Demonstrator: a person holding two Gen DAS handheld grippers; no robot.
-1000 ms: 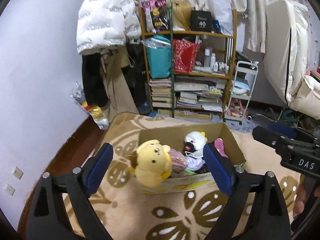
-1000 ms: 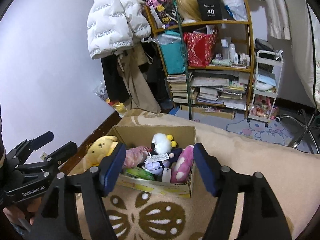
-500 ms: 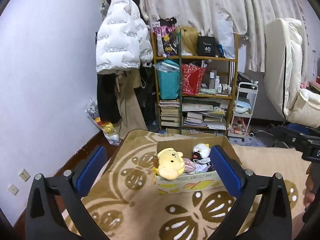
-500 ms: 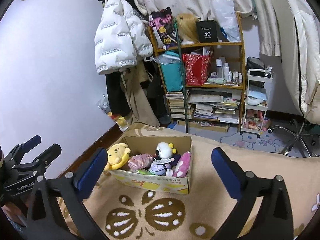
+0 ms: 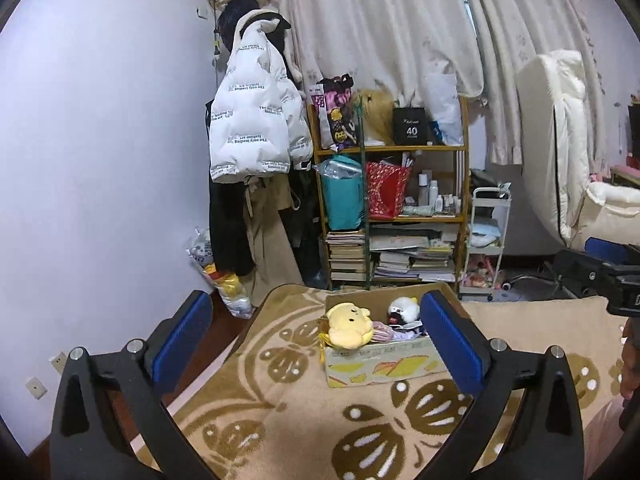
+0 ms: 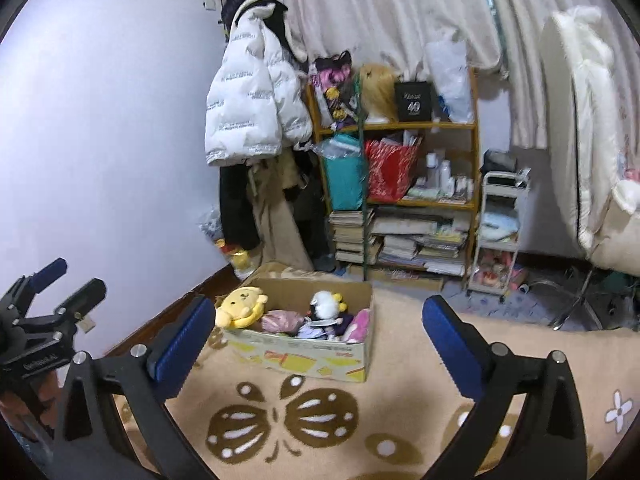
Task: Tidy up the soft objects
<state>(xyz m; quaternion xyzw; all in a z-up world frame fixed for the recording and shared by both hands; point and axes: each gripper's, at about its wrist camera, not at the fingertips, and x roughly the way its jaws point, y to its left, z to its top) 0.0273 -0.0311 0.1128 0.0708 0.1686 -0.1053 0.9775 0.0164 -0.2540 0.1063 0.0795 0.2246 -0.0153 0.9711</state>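
Cardboard box (image 6: 304, 360) on rug, packed: yellow plush (image 6: 240, 306) slumped over rim

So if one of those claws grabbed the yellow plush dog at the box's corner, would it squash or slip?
The yellow plush dog looks stuffed and fuzzy, so it would probably squash, not slip. It likely weighs little. Perched on the cardboard box rim, a nudge might tip it out.

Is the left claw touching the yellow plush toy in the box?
Apart. The right wrist view shows the left claw far from the yellow plush toy.
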